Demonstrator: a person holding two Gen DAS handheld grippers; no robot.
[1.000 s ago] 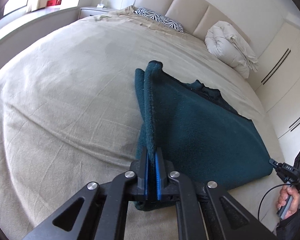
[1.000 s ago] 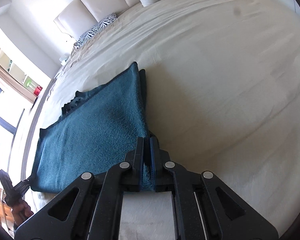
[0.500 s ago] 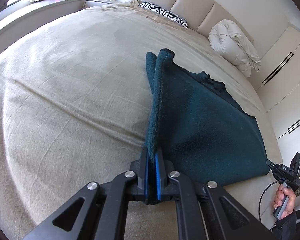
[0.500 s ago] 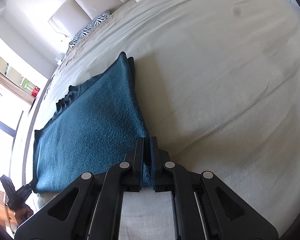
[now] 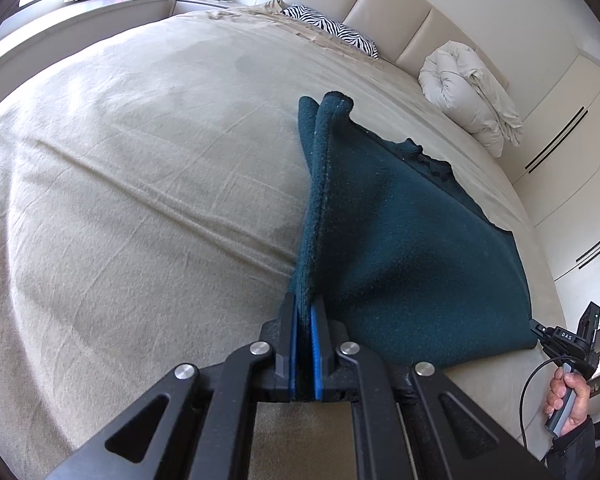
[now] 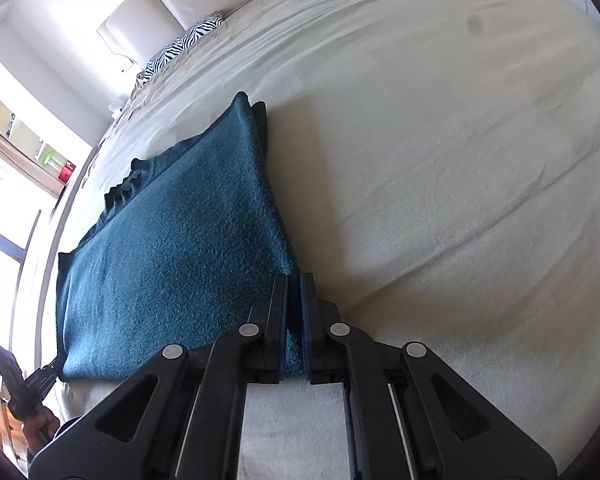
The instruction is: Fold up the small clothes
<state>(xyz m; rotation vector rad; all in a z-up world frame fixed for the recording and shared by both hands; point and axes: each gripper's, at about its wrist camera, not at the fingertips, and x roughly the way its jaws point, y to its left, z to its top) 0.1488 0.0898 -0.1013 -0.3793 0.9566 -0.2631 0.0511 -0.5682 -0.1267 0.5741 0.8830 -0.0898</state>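
A beige bed (image 5: 140,184) fills the room, and on it lies a teal fleece (image 5: 400,248), soft, light and limp, best held at its near corners. The left gripper (image 5: 305,344) is clamped on the near left corner and the right gripper (image 6: 295,320) on the near right. The fleece's long axis looks to run jaw to jaw; its side edges run straight ahead of each pair of jaws toward the headboard (image 5: 380,12).

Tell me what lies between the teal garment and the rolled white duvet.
Only bare beige bedsheet separates the teal garment from the rolled white duvet, as the left wrist view shows.
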